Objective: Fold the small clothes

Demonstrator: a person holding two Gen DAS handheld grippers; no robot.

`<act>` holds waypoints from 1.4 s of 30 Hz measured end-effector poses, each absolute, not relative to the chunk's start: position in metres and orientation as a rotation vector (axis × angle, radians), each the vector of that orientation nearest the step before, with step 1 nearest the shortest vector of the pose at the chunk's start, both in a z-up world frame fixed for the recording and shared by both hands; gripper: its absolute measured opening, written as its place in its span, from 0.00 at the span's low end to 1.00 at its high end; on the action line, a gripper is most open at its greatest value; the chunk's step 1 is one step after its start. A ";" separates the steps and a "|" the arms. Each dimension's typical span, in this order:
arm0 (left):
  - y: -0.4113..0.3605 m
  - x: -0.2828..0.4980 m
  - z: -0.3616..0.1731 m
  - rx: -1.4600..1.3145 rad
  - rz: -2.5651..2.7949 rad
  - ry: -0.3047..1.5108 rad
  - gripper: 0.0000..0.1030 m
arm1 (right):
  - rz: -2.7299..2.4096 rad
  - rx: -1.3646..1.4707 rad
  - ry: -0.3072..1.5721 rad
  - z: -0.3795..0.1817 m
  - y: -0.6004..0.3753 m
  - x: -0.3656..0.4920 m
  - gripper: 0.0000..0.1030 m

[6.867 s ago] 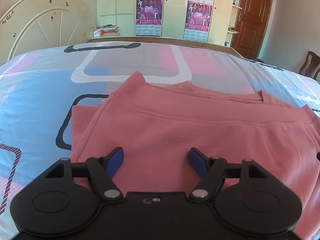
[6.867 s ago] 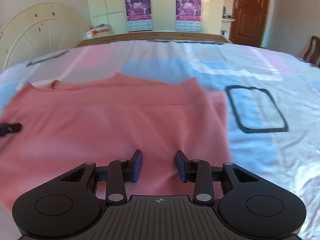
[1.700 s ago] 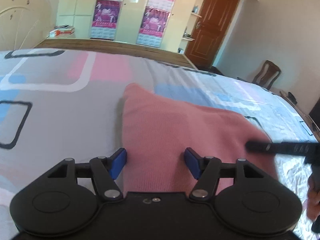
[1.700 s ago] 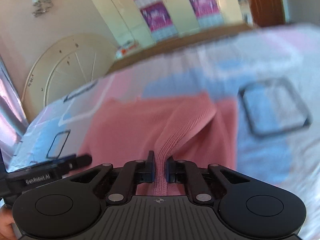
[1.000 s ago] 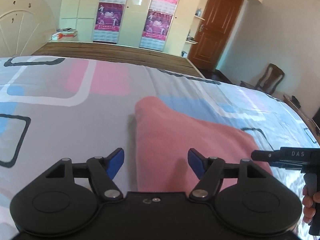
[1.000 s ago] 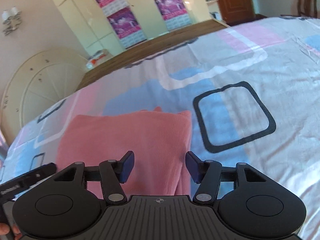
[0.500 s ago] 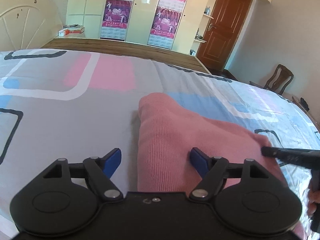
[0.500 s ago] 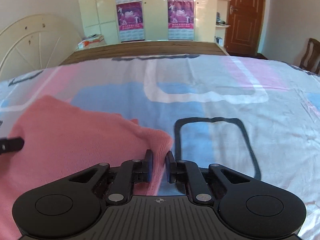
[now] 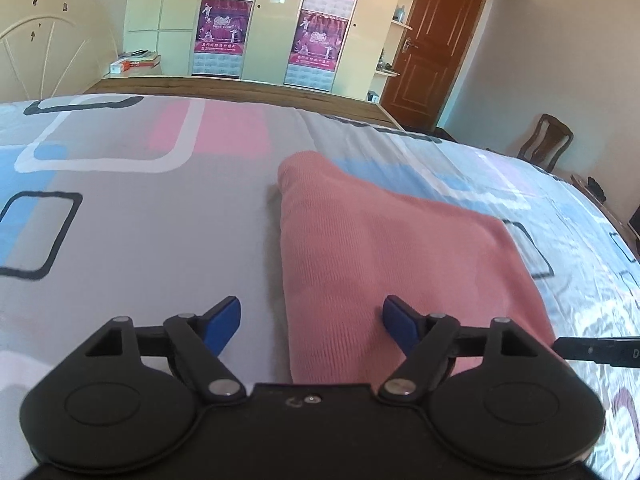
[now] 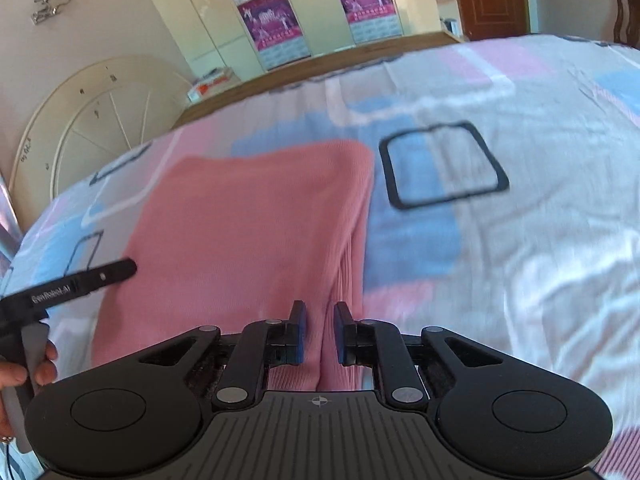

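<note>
Pink ribbed knit garment (image 10: 248,232) lies folded mid-frame on the patterned bedsheet (image 10: 500,260): soft, light, floppy (best taken at corners). Right gripper (image 10: 320,332) is clamped on its near edge; left gripper (image 9: 312,320) gapes wide, empty, straddling the left edge.

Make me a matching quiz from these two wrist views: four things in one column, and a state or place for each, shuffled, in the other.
1. left gripper
2. right gripper
3. pink garment
4. wooden chair

A. folded on the bedsheet
B. jaws wide open
C. beside the bed near the brown door
D. pinching a fold of pink cloth

Pairs: 1-B, 2-D, 3-A, 4-C
</note>
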State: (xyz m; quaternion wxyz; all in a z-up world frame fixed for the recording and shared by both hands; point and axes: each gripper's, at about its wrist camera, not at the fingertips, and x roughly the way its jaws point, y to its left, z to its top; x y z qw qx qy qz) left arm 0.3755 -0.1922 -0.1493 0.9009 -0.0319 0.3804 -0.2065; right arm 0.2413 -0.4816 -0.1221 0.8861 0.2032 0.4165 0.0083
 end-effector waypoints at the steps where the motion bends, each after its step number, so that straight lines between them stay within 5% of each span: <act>1: -0.193 0.373 -0.150 -0.065 -0.432 0.791 0.76 | 0.014 0.423 0.863 -0.122 -0.479 0.238 0.19; 6: -0.201 0.363 -0.160 -0.057 -0.457 0.831 0.74 | 0.009 0.336 0.885 -0.121 -0.459 0.228 0.23; 10: -0.207 0.358 -0.166 -0.042 -0.468 0.840 0.63 | -0.018 0.222 0.903 -0.129 -0.448 0.221 0.23; 19: -0.212 0.352 -0.162 0.035 -0.418 0.844 0.75 | -0.066 0.310 0.912 -0.144 -0.463 0.214 0.24; 28: -0.219 0.348 -0.139 0.082 -0.391 0.795 0.75 | -0.003 0.305 0.784 -0.098 -0.445 0.224 0.24; 42: -0.262 0.385 -0.127 0.117 -0.430 0.740 0.74 | -0.033 0.314 0.743 -0.103 -0.435 0.302 0.29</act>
